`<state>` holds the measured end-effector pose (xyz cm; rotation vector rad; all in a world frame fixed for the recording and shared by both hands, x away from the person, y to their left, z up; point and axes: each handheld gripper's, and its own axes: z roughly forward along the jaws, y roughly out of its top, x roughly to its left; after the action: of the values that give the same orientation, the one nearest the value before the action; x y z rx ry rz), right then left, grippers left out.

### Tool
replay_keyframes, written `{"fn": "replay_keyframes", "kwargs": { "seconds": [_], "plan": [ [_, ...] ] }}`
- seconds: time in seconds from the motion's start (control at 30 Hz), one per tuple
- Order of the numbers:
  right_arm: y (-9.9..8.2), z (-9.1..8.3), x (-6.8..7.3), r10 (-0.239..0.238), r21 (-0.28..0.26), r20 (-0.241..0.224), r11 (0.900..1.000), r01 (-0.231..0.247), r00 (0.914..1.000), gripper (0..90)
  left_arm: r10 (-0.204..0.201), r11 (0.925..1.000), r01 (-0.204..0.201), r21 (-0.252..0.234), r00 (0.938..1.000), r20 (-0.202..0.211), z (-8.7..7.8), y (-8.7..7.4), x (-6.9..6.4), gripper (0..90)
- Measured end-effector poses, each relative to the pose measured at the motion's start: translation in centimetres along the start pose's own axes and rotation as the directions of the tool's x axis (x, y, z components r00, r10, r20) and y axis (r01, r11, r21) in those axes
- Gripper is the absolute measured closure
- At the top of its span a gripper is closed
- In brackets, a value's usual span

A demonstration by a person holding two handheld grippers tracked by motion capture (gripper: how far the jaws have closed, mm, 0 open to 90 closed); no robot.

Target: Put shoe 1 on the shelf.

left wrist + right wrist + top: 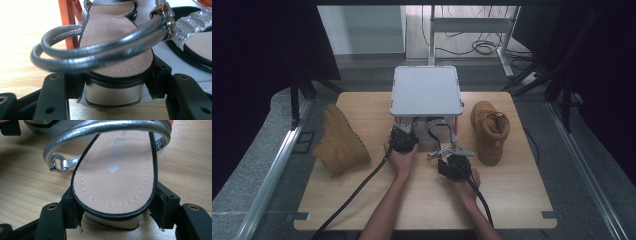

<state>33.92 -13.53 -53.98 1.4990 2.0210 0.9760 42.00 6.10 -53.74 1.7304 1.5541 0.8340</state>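
Each gripper has a silver-strapped sandal by the heel. In the left gripper view the black jaws of my left gripper (114, 86) press on both sides of the silver block heel of a sandal (117, 37) with a beige insole; its grey ankle strap (100, 52) loops across in front. In the right gripper view my right gripper (116, 208) is shut on the heel of the other sandal (117, 177), just above the wooden table. From above, the left gripper (403, 136) sits at the front of a grey-topped stand (427, 90), with the right gripper (451, 159) beside it.
A tan boot (339, 142) lies on its side at the table's left and another tan boot (489, 130) stands at the right. The stand has orange legs (68, 15). Another sandal with a sparkly strap (192, 22) lies on its white shelf.
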Motion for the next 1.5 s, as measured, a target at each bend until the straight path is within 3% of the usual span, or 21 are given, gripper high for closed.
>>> {"fn": "replay_keyframes", "kwargs": {
  "seconds": [0.13, 0.23, 0.37, 0.57, 0.9, 1.23, 1.5],
  "plan": [
    [0.0, 0.0, 0.0, 0.0, 0.0, 0.0, 1.0, 0.0, 1.0, 36.3, -0.006, 0.9998, 0.005, 0.021, 0.9992, 0.039, -0.1, 0.2, 0.4, 40.5],
    [0.0, 0.0, 0.0, 0.001, 0.0, 0.0, 1.0, -0.001, 1.0, 36.3, 0.017, 0.999, -0.021, 0.041, 0.997, 0.076, -0.5, 0.3, 0.6, 35.2],
    [0.0, 0.0, 0.0, 0.001, 0.001, 0.0, 1.0, -0.001, 1.0, 36.4, 0.04, 0.999, -0.042, 0.015, 0.9943, 0.099, -1.3, 0.1, 0.9, 34.4],
    [0.0, 0.0, 0.0, 0.002, 0.0, 0.001, 1.0, -0.002, 1.0, 36.5, 0.028, 0.9995, -0.026, -0.02, 0.9917, 0.126, -1.5, -0.5, 1.7, 42.3],
    [0.0, -0.2, 0.4, 0.029, -0.015, 0.029, 0.9995, -0.029, 0.9991, 37.8, 0.012, 0.9998, -0.01, -0.018, 0.9914, 0.13, -1.4, -0.5, 1.8, 42.7],
    [1.4, -0.8, 0.4, 0.063, -0.08, 0.06, 0.9951, -0.059, 0.9962, 39.7, 0.008, 0.9998, -0.005, -0.018, 0.9906, 0.136, -1.4, -0.6, 1.9, 42.7],
    [2.4, 0.2, 0.7, 0.073, -0.091, 0.087, 0.9937, -0.065, 0.9936, 40.4, 0.005, 0.9998, -0.003, -0.018, 0.9898, 0.143, -1.5, -0.6, 2.0, 42.7]
  ]
}}
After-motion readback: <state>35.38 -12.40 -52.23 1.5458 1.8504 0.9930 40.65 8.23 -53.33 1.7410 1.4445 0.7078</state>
